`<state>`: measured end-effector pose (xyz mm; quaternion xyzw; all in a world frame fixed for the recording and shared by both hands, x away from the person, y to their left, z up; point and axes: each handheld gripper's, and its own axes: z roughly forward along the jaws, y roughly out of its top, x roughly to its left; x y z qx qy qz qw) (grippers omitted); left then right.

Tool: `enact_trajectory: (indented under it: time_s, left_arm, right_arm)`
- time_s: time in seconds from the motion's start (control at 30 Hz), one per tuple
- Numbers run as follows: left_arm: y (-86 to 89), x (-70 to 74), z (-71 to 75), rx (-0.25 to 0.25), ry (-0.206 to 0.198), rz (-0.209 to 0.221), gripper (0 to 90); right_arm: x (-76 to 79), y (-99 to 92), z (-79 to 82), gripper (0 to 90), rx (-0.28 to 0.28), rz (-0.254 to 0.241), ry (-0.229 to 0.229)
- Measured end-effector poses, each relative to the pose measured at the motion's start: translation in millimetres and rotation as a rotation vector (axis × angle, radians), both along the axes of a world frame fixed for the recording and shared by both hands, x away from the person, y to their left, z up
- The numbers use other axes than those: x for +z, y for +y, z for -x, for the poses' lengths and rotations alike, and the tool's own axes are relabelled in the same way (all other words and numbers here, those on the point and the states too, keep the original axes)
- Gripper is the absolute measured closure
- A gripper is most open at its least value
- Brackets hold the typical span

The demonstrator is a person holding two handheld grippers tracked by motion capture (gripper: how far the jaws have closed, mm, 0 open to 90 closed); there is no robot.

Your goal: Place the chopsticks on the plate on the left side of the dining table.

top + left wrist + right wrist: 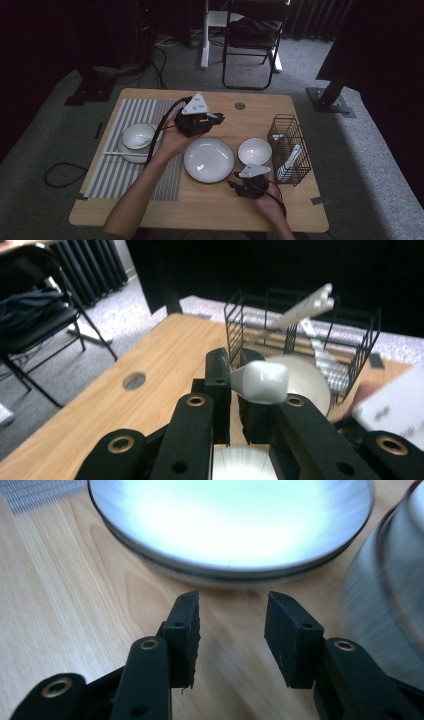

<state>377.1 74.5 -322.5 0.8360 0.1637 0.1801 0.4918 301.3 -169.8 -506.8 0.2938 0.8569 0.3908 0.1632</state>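
One white spoon, glossy, perhaps ceramic, handle blurred

You are working over a pale wooden table with a grey-and-white striped mat lying on it. A white plate with a dark rim is sitting beside a white bowl. White spoons are showing inside the black wire basket. You are holding a white spoon in black jaws.

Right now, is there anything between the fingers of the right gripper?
No. In the right gripper view, the right gripper is open with only bare wooden table between its fingers; the white plate lies just beyond the tips.
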Motion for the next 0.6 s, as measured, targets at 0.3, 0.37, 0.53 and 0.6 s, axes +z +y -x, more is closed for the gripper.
enact_trajectory:
  time_s: [0.3,0.37,0.53,0.6]
  left_arm:
    - [23.9,-11.4,6.1,0.038,0.026,-0.011,84.4]
    - [29.3,-12.1,8.2,0.047,0.028,-0.018,84.4]
    - [43.7,-14.1,14.3,0.065,0.032,-0.026,84.4]
    - [49.2,-15.1,16.8,0.075,0.037,-0.029,84.4]
  right_arm:
    - [35.8,14.5,-2.5,62.5,0.013,-0.020,-0.101]
    - [45.4,18.3,-5.6,63.6,0.018,-0.026,-0.126]
    - [64.3,27.2,-20.1,64.5,0.019,-0.001,-0.161]
    - [71.1,31.1,-25.5,64.8,0.018,0.015,-0.176]
